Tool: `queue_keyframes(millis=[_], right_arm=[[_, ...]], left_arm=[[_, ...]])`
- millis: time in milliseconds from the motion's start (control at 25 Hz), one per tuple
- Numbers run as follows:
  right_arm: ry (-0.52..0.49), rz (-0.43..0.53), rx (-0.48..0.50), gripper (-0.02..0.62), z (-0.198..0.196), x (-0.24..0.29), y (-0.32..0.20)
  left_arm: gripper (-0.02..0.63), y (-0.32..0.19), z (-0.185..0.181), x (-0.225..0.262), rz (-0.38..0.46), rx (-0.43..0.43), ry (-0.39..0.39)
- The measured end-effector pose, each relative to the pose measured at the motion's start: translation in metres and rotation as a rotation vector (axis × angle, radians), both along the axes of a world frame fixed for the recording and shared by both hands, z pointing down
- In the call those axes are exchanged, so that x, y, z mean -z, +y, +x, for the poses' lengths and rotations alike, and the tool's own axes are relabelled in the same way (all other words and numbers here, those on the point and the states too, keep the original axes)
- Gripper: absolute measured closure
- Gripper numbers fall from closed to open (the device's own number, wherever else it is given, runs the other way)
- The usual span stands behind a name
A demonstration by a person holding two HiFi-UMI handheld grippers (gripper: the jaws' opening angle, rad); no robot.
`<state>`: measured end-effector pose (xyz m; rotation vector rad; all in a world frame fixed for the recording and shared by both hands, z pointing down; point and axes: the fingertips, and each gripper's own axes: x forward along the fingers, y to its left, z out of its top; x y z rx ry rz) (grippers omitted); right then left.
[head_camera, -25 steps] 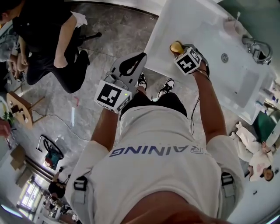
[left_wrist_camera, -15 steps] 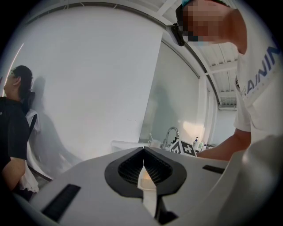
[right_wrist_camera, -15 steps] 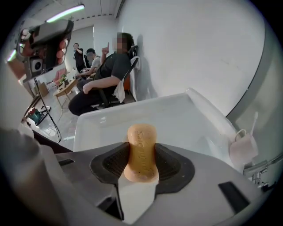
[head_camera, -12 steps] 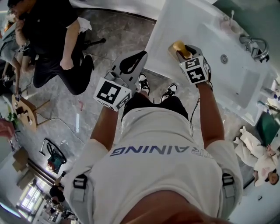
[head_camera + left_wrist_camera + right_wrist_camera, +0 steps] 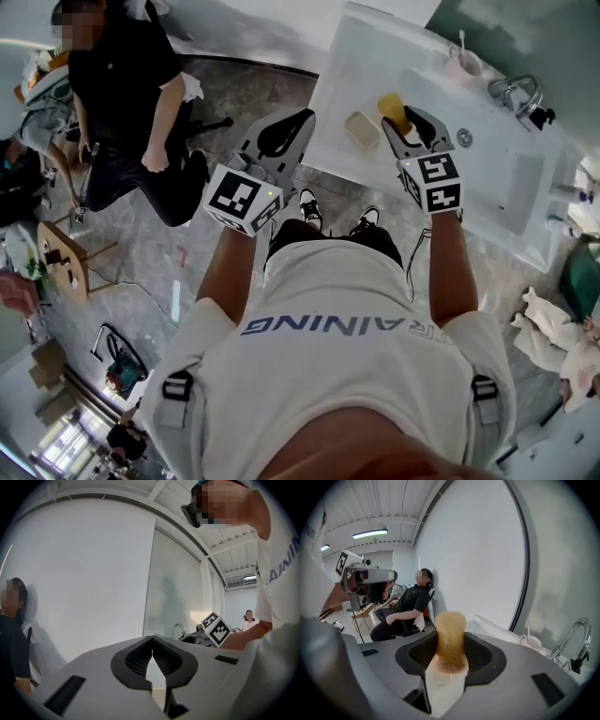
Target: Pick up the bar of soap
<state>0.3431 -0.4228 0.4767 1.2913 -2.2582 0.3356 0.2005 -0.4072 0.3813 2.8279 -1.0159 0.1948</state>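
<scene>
The bar of soap is a yellow-orange block, and my right gripper is shut on it above the white washstand. In the right gripper view the soap stands on end between the two black pads, which press on its sides, at the right gripper. An empty pale soap dish lies on the counter just left of the soap. My left gripper hangs shut over the floor left of the washstand, and the left gripper holds nothing.
A sink basin with a chrome faucet lies right of the soap, and a cup stands at the counter's back. A person in black sits at the left on the grey floor. Wooden furniture stands at the far left.
My right gripper has lifted the soap and carried it off the dish, which now lies bare. The left gripper has barely moved.
</scene>
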Motion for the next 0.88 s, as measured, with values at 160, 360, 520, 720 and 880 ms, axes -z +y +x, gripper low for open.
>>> queue_keyframes(millis=[160, 360, 520, 720, 880], right_arm=[[-0.073, 0.088, -0.020, 0.405, 0.015, 0.041, 0.014], [-0.130, 0.220, -0.044, 0.405, 0.032, 0.093, 0.035], [-0.185, 0.331, -0.063, 0.405, 0.040, 0.129, 0.045], [-0.215, 0.422, -0.068, 0.405, 0.048, 0.156, 0.055], [-0.218, 0.441, -0.071, 0.405, 0.051, 0.163, 0.058]], left_arm=[[0.597, 0.005, 0.015, 0.019, 0.032, -0.010, 0.001], [0.597, 0.019, 0.028, 0.049, 0.060, -0.007, 0.024], [0.597, 0.021, 0.032, 0.059, 0.092, -0.005, 0.031], [0.597, 0.023, 0.038, 0.065, 0.124, -0.007, 0.035], [0.597, 0.026, 0.041, 0.067, 0.136, -0.009, 0.035]])
